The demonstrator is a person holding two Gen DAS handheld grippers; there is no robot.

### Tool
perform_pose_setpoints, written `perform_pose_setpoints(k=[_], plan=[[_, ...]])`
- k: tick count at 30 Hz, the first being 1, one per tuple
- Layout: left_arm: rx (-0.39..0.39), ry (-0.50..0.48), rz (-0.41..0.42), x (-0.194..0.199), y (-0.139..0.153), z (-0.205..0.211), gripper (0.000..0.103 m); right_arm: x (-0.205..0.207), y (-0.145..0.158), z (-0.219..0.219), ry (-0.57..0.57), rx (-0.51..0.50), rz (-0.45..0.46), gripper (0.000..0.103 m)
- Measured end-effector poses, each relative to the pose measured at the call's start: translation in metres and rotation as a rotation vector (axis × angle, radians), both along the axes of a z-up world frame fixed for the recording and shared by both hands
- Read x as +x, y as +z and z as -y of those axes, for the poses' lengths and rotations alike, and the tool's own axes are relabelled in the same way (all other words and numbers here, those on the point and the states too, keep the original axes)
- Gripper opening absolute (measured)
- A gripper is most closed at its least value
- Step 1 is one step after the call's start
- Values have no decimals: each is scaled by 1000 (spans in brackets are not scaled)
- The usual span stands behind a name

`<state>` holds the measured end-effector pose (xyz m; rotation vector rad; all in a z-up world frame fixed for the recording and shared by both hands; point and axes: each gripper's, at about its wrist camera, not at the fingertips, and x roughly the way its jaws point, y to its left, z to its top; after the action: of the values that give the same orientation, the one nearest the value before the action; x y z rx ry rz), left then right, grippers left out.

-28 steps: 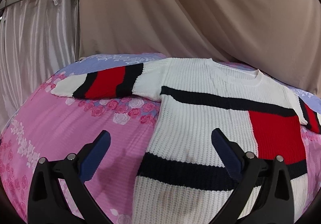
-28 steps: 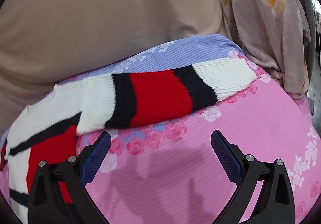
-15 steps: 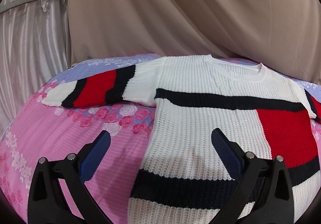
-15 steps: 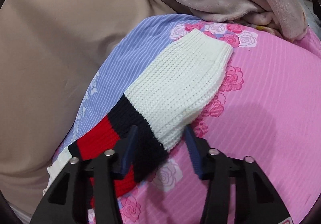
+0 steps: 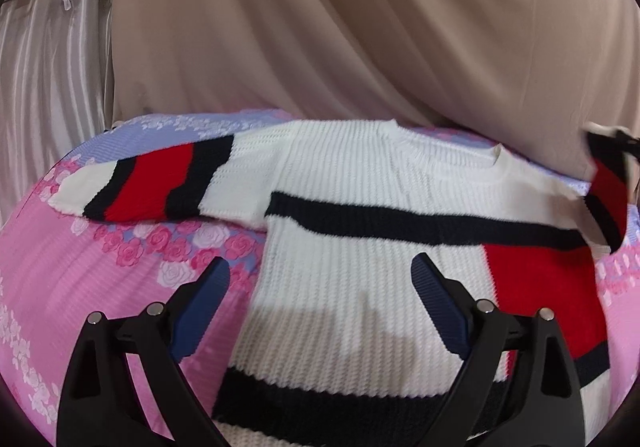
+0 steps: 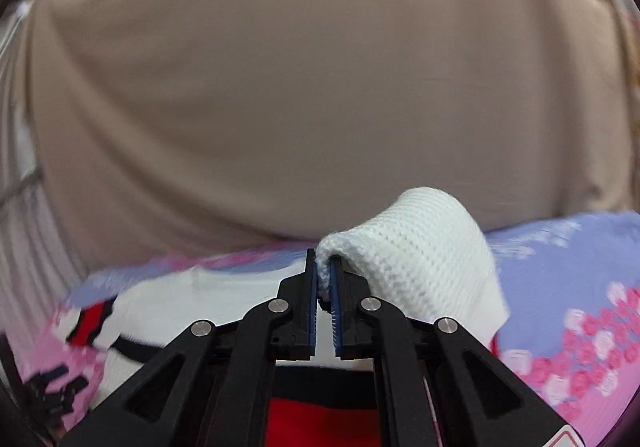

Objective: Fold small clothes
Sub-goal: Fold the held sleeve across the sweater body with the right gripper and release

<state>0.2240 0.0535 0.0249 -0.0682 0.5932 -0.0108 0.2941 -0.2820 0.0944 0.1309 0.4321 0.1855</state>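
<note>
A white knit sweater (image 5: pixel 360 247) with black stripes and red blocks lies flat on a pink floral bedspread (image 5: pixel 60 267). Its left sleeve (image 5: pixel 140 187) stretches out flat to the left. My left gripper (image 5: pixel 320 287) is open and empty, hovering above the sweater's lower left part. My right gripper (image 6: pixel 324 279) is shut on the white cuff of the right sleeve (image 6: pixel 420 255) and holds it lifted off the bed. In the left wrist view the raised right sleeve (image 5: pixel 608 187) stands up at the far right edge. The sweater body (image 6: pixel 224 307) shows below in the right wrist view.
A beige cloth backdrop (image 5: pixel 360 27) hangs behind the bed. A pale curtain (image 5: pixel 48 67) hangs at the left. A lilac striped band of the bedspread (image 6: pixel 560 247) runs along the far edge.
My right gripper has closed on the right sleeve's cuff and lifted it up off the bed, toward the sweater body. My left gripper has shifted slightly and stays open.
</note>
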Motion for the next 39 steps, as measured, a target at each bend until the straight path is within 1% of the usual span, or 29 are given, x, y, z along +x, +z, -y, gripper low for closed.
perform_pose_setpoints(k=[1,2,3,4,6,7,8,9,10,12,13,15,16,17,19,20,22,24,27,28,30,32,33,34,35,36,37,38,39], plan=[[-6,-1,7,1,3,2,90,11,-13,-39,86,-48,-42,7],[-12,0,11,3,5,4,92,18,-26,-68,145,-94,-77,7],[-15,8,6,7,7,5,93,24,-47,-100,196,-168,-118,7],[-25,4,-2,11,8,6,96,28,-64,-121,220,-241,-149,11],[-58,-29,-39,24,9,6,97,30,-95,-142,217,-382,-180,14],[-75,-42,-57,30,8,4,98,25,-101,-142,210,-402,-190,17],[-98,-49,-87,39,5,1,98,19,-103,-132,204,-383,-201,19],[-129,-55,-108,46,2,-3,98,11,-100,-120,188,-352,-202,27],[-159,-64,-125,53,-2,-6,98,4,-97,-103,160,-322,-198,40],[-217,-54,-177,68,-12,-11,98,-12,-86,-62,67,-263,-171,55],[-254,-53,-199,74,-17,-12,98,-20,-82,-40,7,-234,-160,59],[-332,-44,-236,84,-24,-10,98,-29,-76,-3,-102,-167,-157,62],[-349,-43,-246,87,-26,-7,98,-30,-73,13,-142,-120,-167,63],[-356,-46,-248,87,-26,-3,98,-26,-74,26,-152,-65,-189,63],[-322,-72,-233,81,-25,12,98,-20,-75,37,-144,5,-213,62],[-293,-84,-223,77,-24,18,98,-14,-76,33,-146,-3,-214,62],[-219,-106,-188,67,-20,32,98,-3,-77,30,-173,-64,-203,62],[-165,-98,-166,64,-16,45,98,0,-82,21,-236,-113,-202,62],[-166,-85,-163,71,-12,65,98,0,-88,34,-388,-197,-192,62],[-156,-73,-162,77,-12,74,98,0,-91,42,-415,-194,-200,63],[-118,-36,-166,93,-18,92,98,6,-98,61,-427,-147,-240,64],[-93,20,-189,113,-31,105,98,16,-105,71,-406,-109,-286,64],[-94,45,-205,119,-37,105,97,22,-109,74,-380,-90,-309,64],[-105,68,-220,127,-44,104,89,29,-113,75,-353,-72,-335,60],[-111,87,-236,132,-49,102,75,36,-117,75,-318,-51,-363,52],[-118,110,-234,137,-52,96,71,38,-119,75,-293,-37,-376,28],[-121,116,-208,136,-51,90,63,36,-113,76,-279,-10,-350,21],[-132,113,-197,136,-50,84,52,28,-103,79,-270,34,-296,20],[-155,105,-192,137,-49,77,45,15,-92,82,-266,81,-240,19]])
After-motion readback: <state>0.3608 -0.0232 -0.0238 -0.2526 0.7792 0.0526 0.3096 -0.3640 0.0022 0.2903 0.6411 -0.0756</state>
